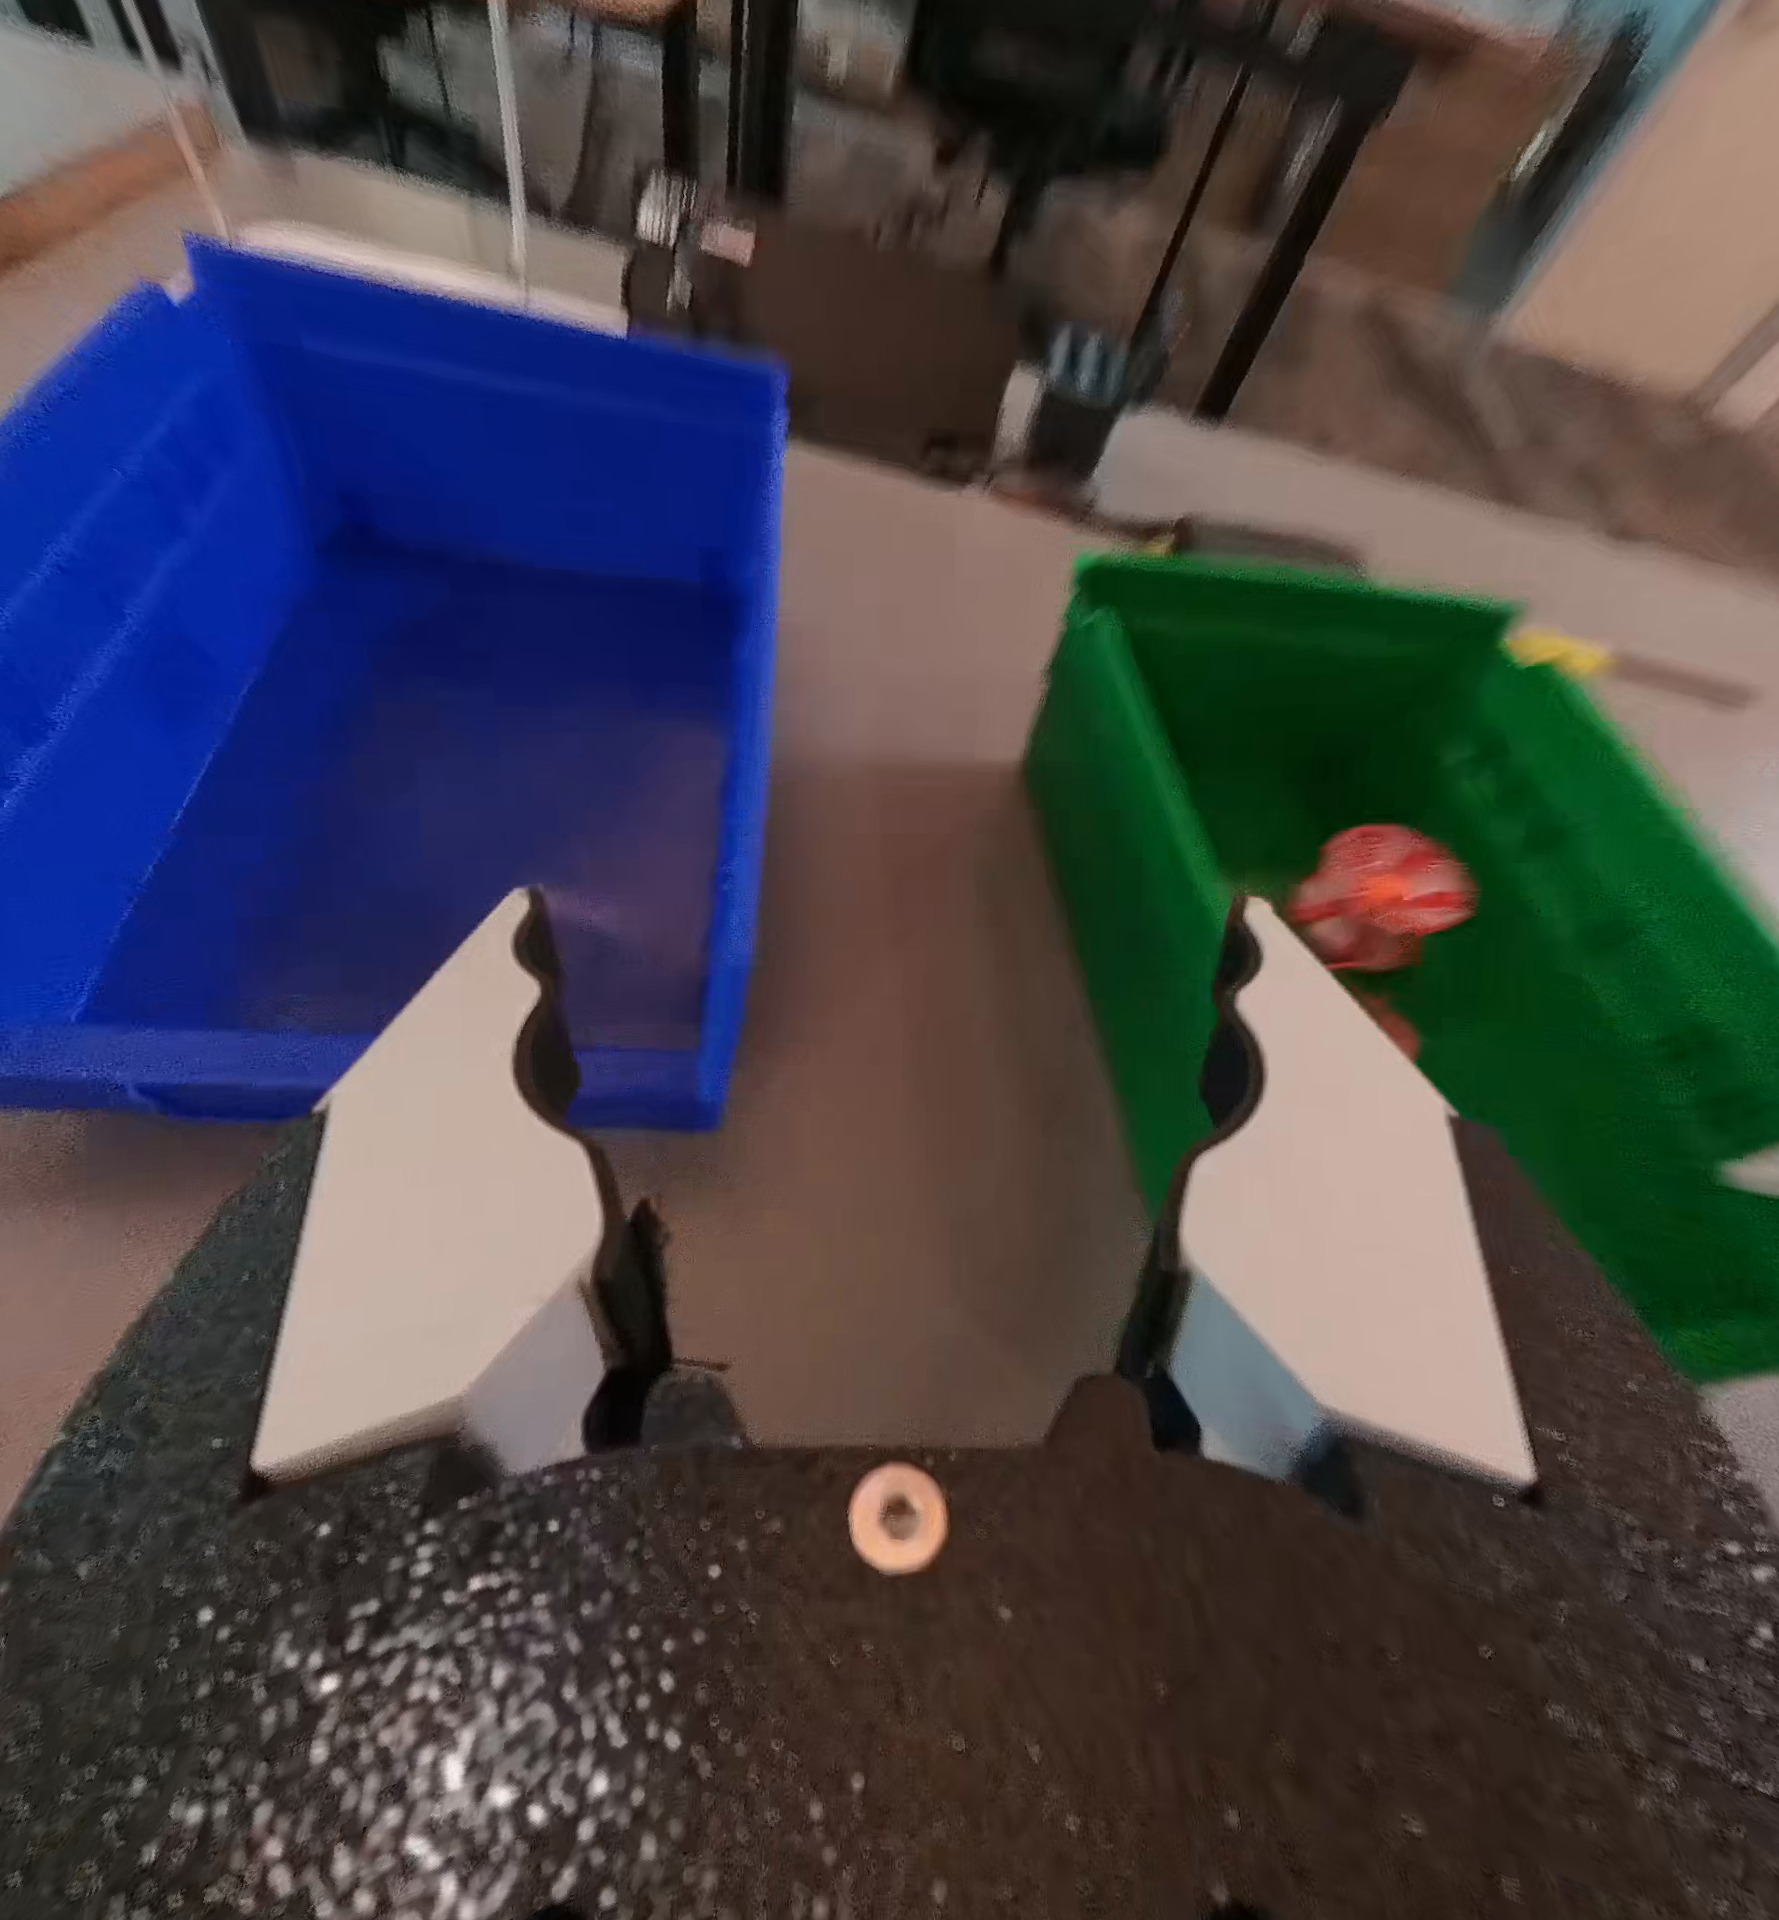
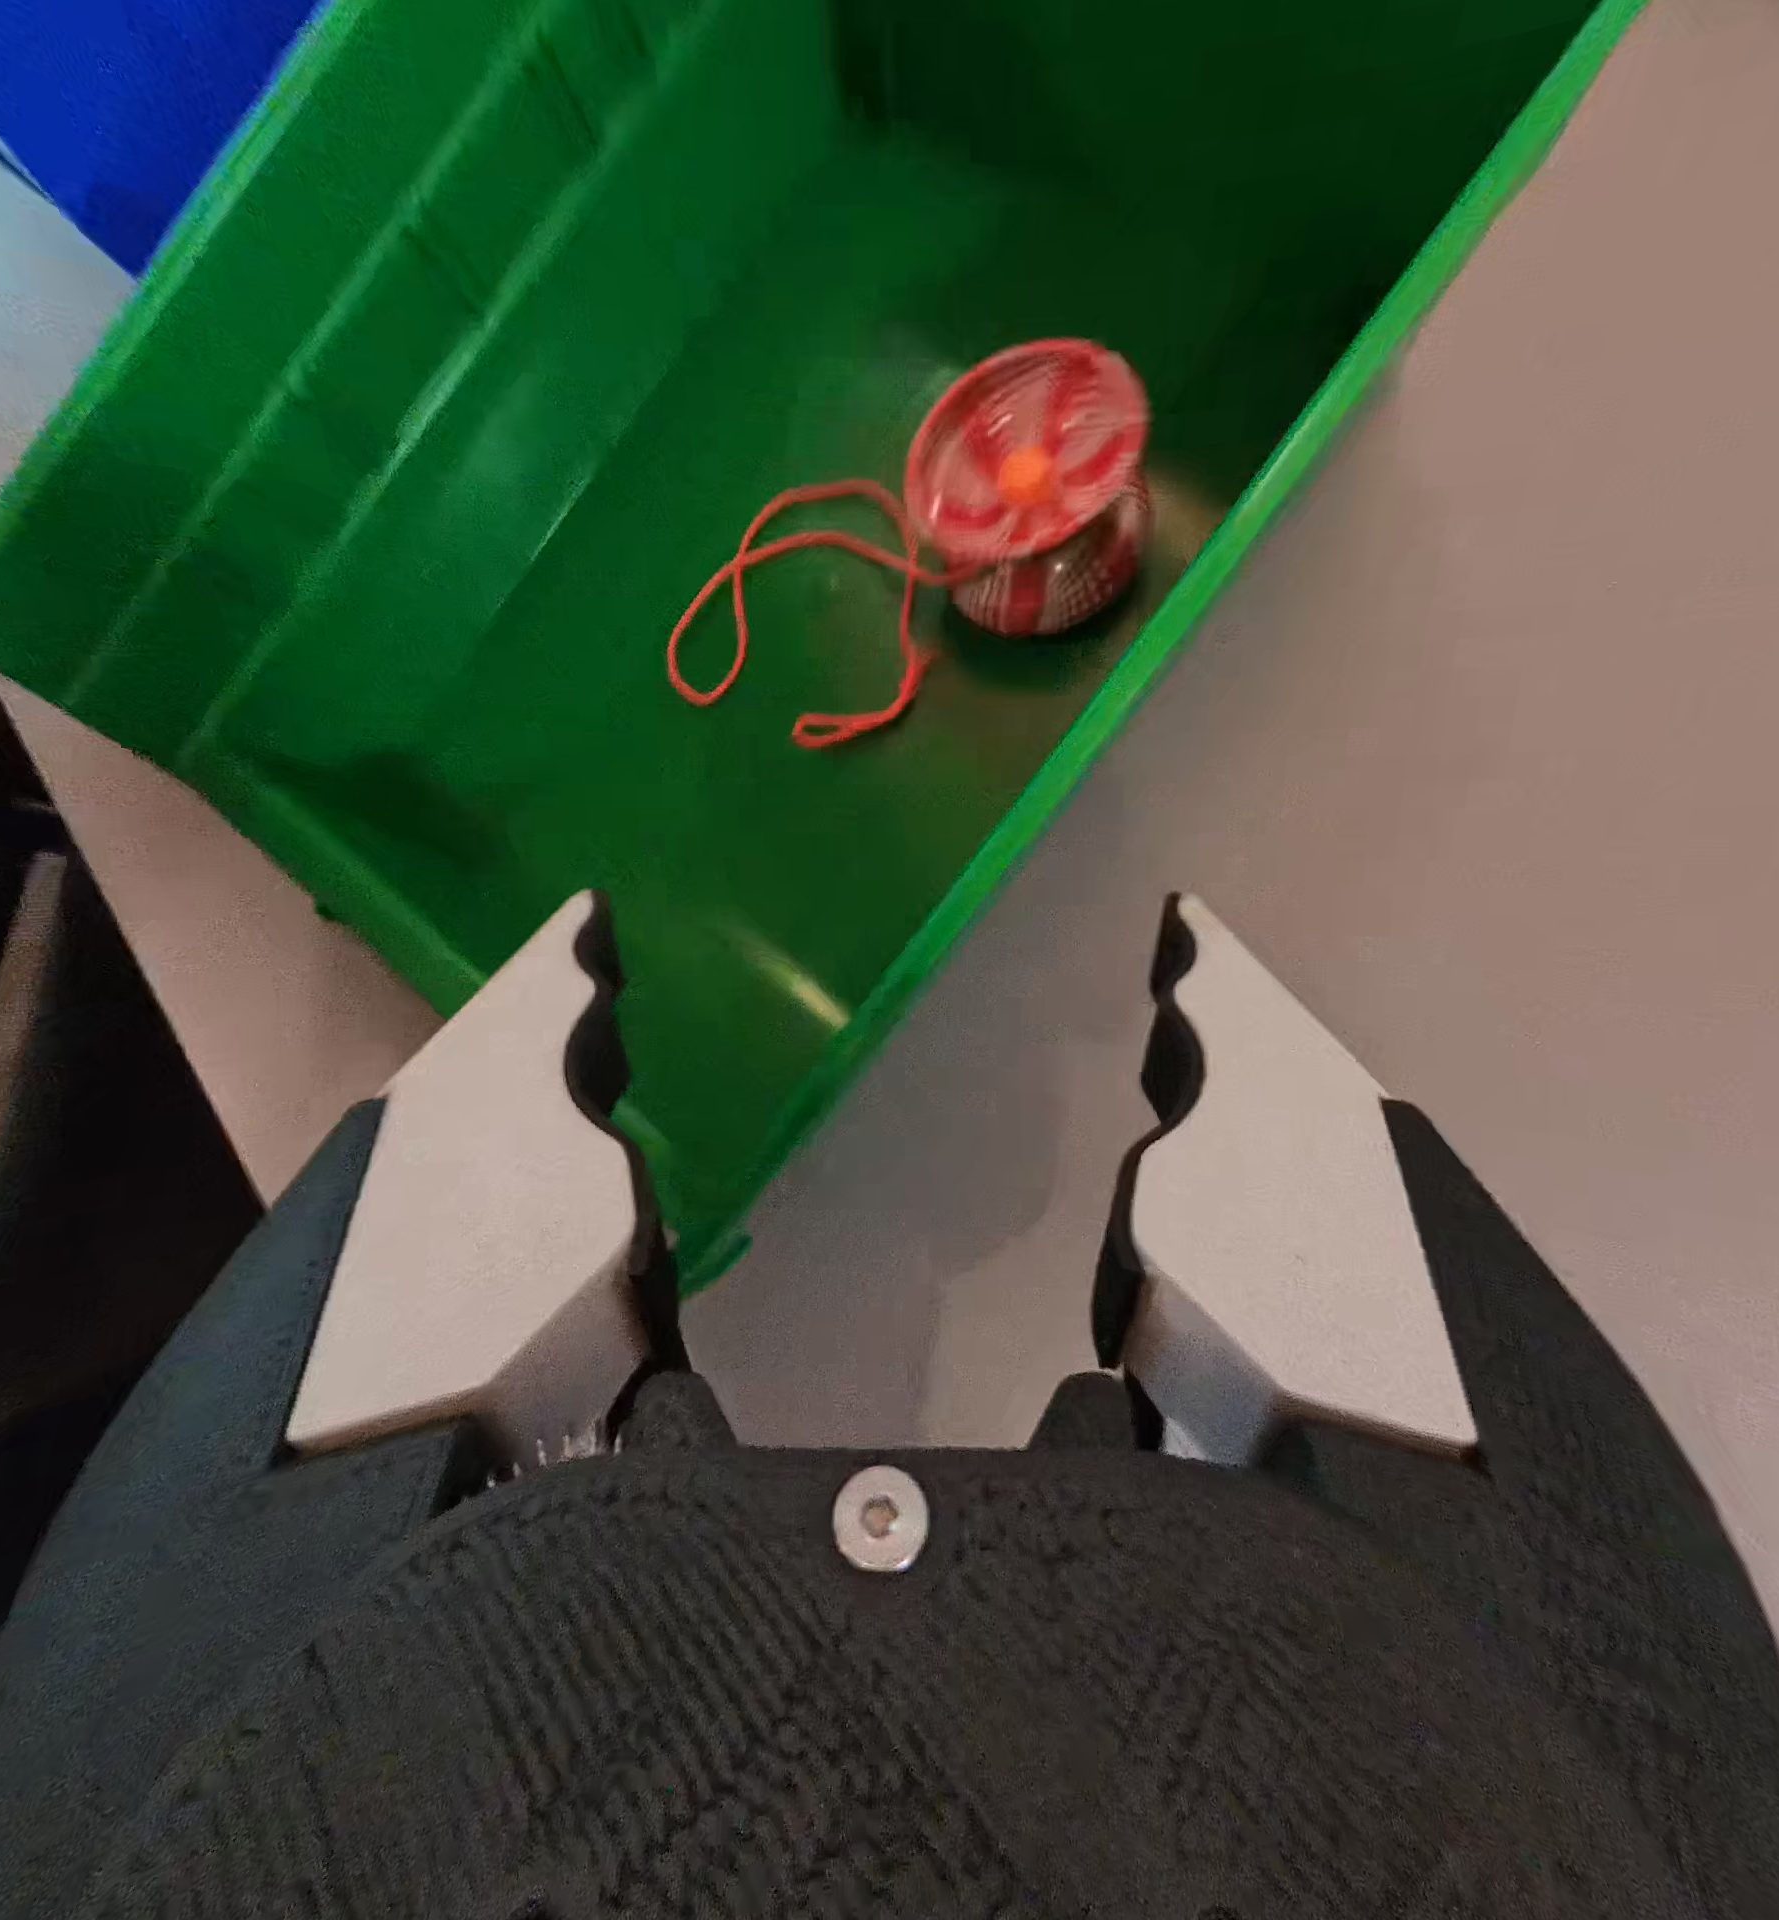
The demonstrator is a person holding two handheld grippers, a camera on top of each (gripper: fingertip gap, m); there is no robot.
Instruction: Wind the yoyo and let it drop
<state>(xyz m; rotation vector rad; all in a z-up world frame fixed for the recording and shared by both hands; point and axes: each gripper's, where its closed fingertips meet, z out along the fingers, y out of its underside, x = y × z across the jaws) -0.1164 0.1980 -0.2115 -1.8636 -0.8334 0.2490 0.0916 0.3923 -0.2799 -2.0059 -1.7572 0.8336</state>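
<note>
Sitting unwound, the red-and-white plastic yoyo [image 2: 1036, 488] lies in the green plastic bin [image 2: 511, 343] on the grey tabletop [image 2: 1539, 831], at twelve o'clock from the right gripper [image 2: 885, 925]. Both grippers gape empty, left gripper [image 1: 885, 914] too. Looks like pickup's next: grab the loose red string [image 2: 760, 613].

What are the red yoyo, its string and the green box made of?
The yoyo looks like hard, shiny plastic, partly see-through: light glints on its rim and a pattern shows through. It could have metal inside; I cannot tell. The string looks like thin twisted red cord, lying limp in loops. The green bin looks like smooth moulded plastic, with ridged walls and a soft sheen.
</note>
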